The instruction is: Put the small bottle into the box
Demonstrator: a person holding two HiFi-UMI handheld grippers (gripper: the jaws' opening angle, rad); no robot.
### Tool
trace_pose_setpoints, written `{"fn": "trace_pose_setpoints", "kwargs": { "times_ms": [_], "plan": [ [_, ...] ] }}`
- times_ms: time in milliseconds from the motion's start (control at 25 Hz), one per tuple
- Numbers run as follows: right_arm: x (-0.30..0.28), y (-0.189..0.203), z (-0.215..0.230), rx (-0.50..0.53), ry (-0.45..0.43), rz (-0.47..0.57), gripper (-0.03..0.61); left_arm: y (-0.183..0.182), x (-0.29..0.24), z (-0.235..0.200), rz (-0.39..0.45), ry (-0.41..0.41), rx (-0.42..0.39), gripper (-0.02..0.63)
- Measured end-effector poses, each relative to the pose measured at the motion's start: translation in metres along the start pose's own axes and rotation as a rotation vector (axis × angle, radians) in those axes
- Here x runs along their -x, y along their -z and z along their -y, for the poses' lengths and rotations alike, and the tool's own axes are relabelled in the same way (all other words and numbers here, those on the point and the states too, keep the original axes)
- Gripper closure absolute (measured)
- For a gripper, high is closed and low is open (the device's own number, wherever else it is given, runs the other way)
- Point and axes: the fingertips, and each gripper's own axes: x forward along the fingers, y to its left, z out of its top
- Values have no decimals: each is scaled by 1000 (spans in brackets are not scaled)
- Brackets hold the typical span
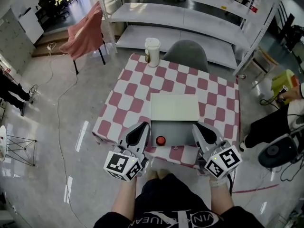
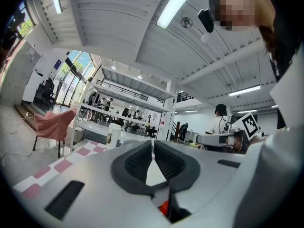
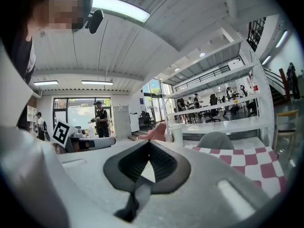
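Observation:
An open box stands on the checked table (image 1: 142,87), with its pale lid (image 1: 174,107) laid back and its grey inside (image 1: 178,129) facing me. The small bottle (image 1: 160,140), seen from above as a red cap, shows inside the grey area near the front left corner. My left gripper (image 1: 142,127) hovers just left of the box, shut with nothing held; in the left gripper view its pads (image 2: 142,160) meet, and the red bottle (image 2: 164,207) shows below them. My right gripper (image 1: 199,127) is at the box's right side, its jaws (image 3: 149,145) shut and empty.
A white lidded cup (image 1: 152,51) stands at the table's far edge, with a grey chair (image 1: 186,51) behind it. Metal shelving (image 1: 190,13) runs across the back. A chair draped in pink cloth (image 1: 85,32) stands at the far left. A person sits at the right (image 1: 280,122).

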Motion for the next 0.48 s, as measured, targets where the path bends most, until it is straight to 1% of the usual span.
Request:
{"fn": "trace_pose_setpoints", "kwargs": {
  "times_ms": [160,480],
  "plan": [
    [0,-5,2,9,3,10,572,-8,-2,-4,16,-8,-5,589],
    [-3,-12,3,26,-4,22,572,-17,-4,-2,18,-6,-26,589]
  ]
}}
